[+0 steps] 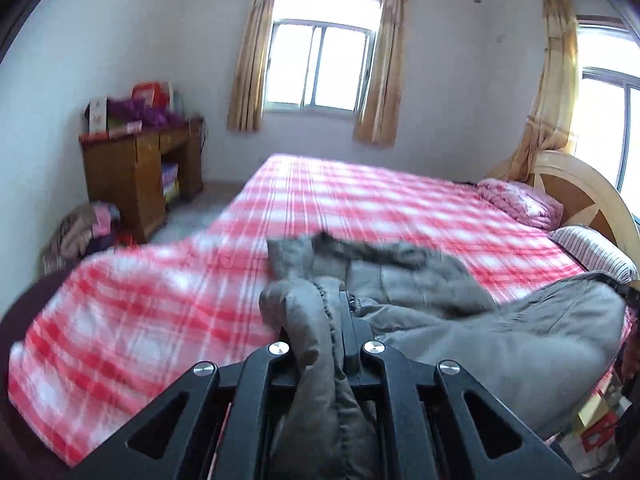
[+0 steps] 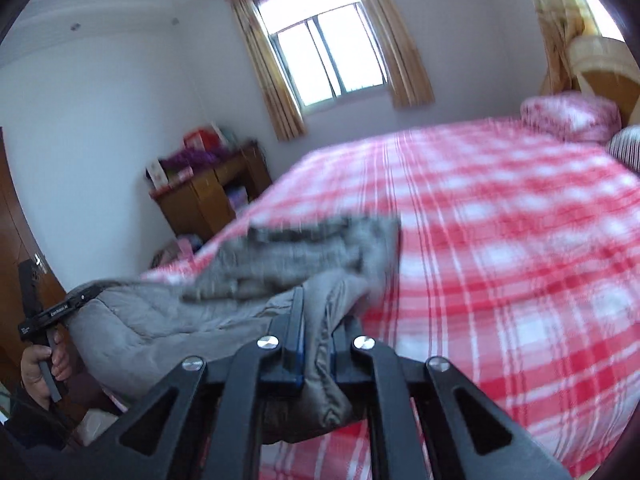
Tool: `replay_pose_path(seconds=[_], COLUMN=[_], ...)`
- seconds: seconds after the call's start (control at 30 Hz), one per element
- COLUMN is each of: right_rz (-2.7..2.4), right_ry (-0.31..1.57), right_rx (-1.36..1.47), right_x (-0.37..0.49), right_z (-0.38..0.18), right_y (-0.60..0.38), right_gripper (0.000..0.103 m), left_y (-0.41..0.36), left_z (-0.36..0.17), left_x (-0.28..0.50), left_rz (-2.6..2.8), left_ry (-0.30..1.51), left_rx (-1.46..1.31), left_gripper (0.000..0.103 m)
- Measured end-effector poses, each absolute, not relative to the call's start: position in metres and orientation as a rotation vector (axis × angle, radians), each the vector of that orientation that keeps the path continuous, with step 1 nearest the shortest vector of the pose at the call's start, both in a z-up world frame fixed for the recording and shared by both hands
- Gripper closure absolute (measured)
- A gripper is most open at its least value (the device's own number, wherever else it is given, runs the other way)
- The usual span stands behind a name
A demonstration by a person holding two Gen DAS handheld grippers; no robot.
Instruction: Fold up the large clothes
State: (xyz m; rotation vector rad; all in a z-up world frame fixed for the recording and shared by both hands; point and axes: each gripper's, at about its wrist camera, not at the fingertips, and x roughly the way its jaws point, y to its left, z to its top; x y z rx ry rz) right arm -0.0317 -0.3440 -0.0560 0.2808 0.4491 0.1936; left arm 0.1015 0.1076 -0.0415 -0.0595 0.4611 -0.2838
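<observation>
A large grey quilted jacket (image 1: 420,276) lies partly on the bed with the red and white checked cover (image 1: 360,200). My left gripper (image 1: 332,316) is shut on a bunched edge of the jacket, lifting it above the bed. My right gripper (image 2: 320,320) is shut on another edge of the same jacket (image 2: 160,328), which stretches between the two grippers. In the right wrist view the left gripper (image 2: 60,308) shows at the far left, held by a hand. The far part of the jacket (image 2: 312,252) is blurred and rests on the checked cover (image 2: 500,240).
A pink pillow (image 1: 520,200) and a striped pillow (image 1: 592,252) lie at the wooden headboard (image 1: 580,184). A wooden desk (image 1: 136,168) with clutter stands by the wall left of the bed. A pile of clothes (image 1: 80,232) lies on the floor beside it.
</observation>
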Motion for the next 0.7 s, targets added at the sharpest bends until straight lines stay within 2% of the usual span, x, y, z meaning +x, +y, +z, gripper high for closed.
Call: replay_pose_path(seconds=[0.2, 0.5, 0.7], right_rz=[0.14, 0.04, -0.016], right_ry=[0.378, 0.5, 0.57], right_rx=[0.294, 0.317, 0.325], right_x=[0.06, 0.194, 0.252], right_z=[-0.041, -0.085, -0.121], right_y=[-0.357, -0.371, -0.384], right_gripper=[0.093, 0.093, 0.093], left_y=[0.092, 0.054, 0.06], left_z=[-0.06, -0.108, -0.125], left_x=[0.209, 0.326, 0.385], left_rz=[-0.21, -0.133, -0.03], left_ry=[0.467, 0.576, 0.637], left_rx=[-0.003, 0.067, -0.024], left_gripper=[0.096, 0.09, 0.069])
